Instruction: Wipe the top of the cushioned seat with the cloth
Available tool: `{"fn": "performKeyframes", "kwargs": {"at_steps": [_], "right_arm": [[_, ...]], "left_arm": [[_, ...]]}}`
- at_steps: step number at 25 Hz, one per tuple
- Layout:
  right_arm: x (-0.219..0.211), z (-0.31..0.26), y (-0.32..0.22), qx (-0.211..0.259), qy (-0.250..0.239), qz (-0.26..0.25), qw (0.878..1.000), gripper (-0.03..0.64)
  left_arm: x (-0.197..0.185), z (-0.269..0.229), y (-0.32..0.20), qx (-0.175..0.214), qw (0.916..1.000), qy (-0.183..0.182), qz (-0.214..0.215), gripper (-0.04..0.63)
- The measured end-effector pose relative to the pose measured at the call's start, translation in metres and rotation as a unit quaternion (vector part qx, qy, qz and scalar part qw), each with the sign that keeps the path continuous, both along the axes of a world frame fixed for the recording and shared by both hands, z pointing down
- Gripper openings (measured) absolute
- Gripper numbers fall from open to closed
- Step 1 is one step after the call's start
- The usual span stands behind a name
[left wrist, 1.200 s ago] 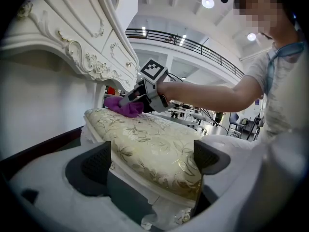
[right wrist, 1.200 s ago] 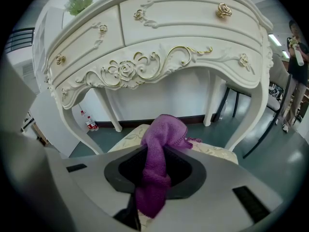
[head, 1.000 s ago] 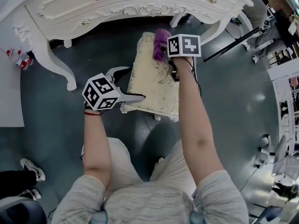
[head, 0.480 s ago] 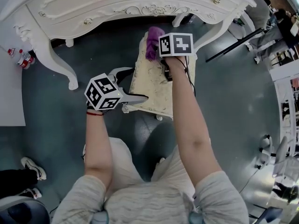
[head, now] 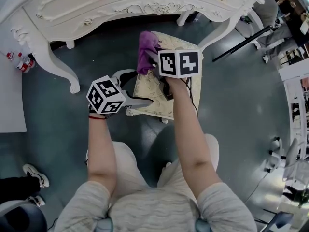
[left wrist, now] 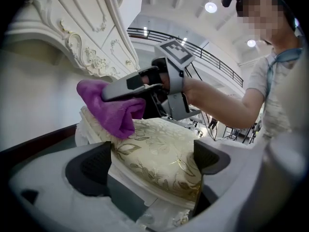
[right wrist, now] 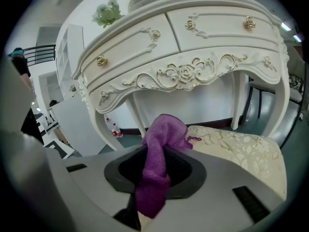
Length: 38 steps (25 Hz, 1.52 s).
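Note:
The cushioned seat point(head: 152, 93) is a cream, leaf-patterned stool in front of me. My right gripper point(head: 148, 54) is shut on a purple cloth point(head: 145, 46), which rests on the seat's far left corner. In the right gripper view the cloth point(right wrist: 157, 173) hangs bunched between the jaws, with the cushion point(right wrist: 236, 149) to its right. My left gripper point(head: 141, 87) is shut on the seat's near left corner. In the left gripper view the cushion point(left wrist: 159, 153) fills the gap between both pads, and beyond it the right gripper point(left wrist: 126, 88) holds the cloth point(left wrist: 112, 111) on the cushion.
A white ornate dressing table point(head: 120, 6) stands just beyond the stool, and its curved leg point(head: 60, 71) reaches the floor at left. Small bottles point(head: 23, 62) stand at the far left. A dark stand point(head: 241, 41) slants at right. A shoe point(head: 33, 175) is at lower left.
My right gripper has carried the cloth leftward across the far part of the seat to its far left corner. The left gripper has stayed on the near corner.

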State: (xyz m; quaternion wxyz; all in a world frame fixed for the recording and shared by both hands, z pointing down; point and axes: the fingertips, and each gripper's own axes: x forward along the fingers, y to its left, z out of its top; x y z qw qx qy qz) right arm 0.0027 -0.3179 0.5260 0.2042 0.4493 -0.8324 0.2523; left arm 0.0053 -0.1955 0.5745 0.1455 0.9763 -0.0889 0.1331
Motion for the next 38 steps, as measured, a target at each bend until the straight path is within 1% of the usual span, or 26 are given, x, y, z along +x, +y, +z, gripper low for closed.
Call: {"fn": "performKeyframes", "kwargs": {"at_steps": [4,8,12,22,27,38], "right_arm": [[0.005,0.006,0.021,-0.007,-0.005,0.007,1.000,0.094],[0.007,0.018,0.028,-0.012,0.039,0.000,0.999,0.094],[0.010,0.020,0.029,-0.004,0.069,-0.001,0.998,0.094],[0.024,0.021,0.034,0.004,0.103,-0.002,0.995,0.094],[0.039,0.021,0.039,-0.002,0.095,0.003,0.995,0.095],[0.087,0.020,0.054,-0.007,0.098,0.033,0.995,0.095]], "left_arm": [[0.000,0.000,0.000,0.000,1.0000,0.000,0.000,0.528],[0.001,-0.001,0.000,0.004,1.0000,-0.004,0.000,0.528],[0.001,-0.001,0.000,0.005,1.0000,-0.004,-0.002,0.528],[0.000,0.000,0.000,0.002,1.0000,-0.006,-0.003,0.528],[0.000,-0.001,0.000,0.006,1.0000,-0.005,-0.002,0.528],[0.001,-0.002,0.000,0.009,0.9999,-0.007,-0.002,0.528]]}}
